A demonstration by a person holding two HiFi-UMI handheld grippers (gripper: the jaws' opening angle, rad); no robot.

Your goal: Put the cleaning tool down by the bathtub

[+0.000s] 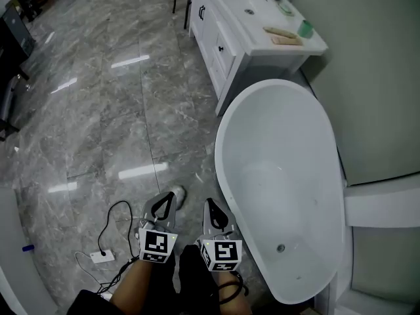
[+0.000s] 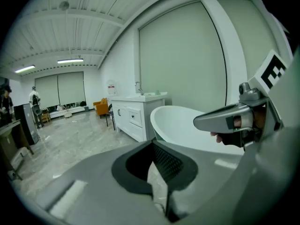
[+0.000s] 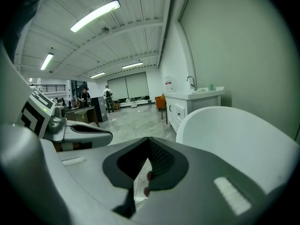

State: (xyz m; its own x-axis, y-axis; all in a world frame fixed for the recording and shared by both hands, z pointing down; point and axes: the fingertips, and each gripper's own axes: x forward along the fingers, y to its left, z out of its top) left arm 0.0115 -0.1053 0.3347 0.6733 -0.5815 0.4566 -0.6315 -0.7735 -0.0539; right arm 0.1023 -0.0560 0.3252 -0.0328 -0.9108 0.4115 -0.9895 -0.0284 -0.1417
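No cleaning tool shows in any view. The white oval bathtub (image 1: 223,176) stands on the right, and its rim is close beside both grippers. My left gripper (image 1: 169,199) is low over the grey floor, its jaws together with nothing between them. My right gripper (image 1: 210,205) is next to it, nearer the tub, also shut and empty. The left gripper view looks past its shut tips (image 2: 154,146) to the bathtub (image 2: 180,121) and to the right gripper (image 2: 227,118). The right gripper view shows its own shut tips (image 3: 147,142), the bathtub (image 3: 234,135) and the left gripper (image 3: 82,132).
A white vanity cabinet (image 1: 220,44) stands beyond the tub's far end, with a tan object (image 1: 283,37) and a green cup (image 1: 305,28) on top. A white adapter (image 1: 102,256) and its cable (image 1: 115,215) lie on the floor at left. People stand far off (image 3: 85,95).
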